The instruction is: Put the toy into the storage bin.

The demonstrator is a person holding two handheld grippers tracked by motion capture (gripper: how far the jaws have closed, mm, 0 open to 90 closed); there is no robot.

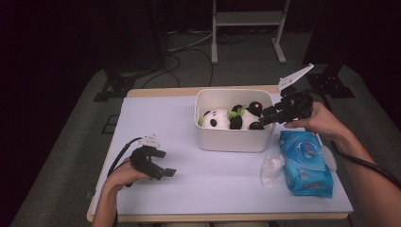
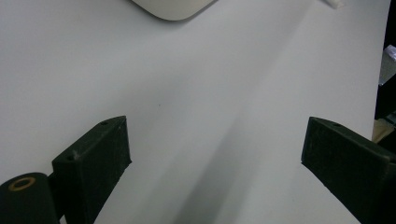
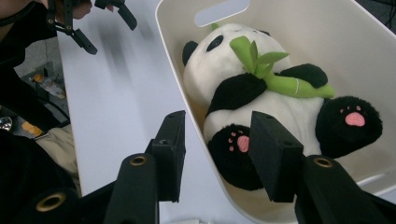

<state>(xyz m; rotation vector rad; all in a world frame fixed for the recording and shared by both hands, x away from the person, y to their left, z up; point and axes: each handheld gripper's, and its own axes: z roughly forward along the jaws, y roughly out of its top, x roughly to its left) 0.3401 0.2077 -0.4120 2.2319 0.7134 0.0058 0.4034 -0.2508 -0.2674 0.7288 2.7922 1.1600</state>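
The panda plush [image 3: 261, 93] is lying on its back inside the white bin [image 1: 234, 139] at the far middle of the tabletop [image 1: 189, 184]. The right tongs [image 3: 217, 149] are hovering at the bin's right rim, partly open and gripping nothing; one jaw is covering part of the panda's foot. The left tongs [image 2: 215, 154] are standing wide open and empty over bare tabletop, with the bin cut off at the frame's top.

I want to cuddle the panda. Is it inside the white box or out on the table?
Inside. The panda lies on its back in the white box, walls all around it, holding a green bamboo sprig.
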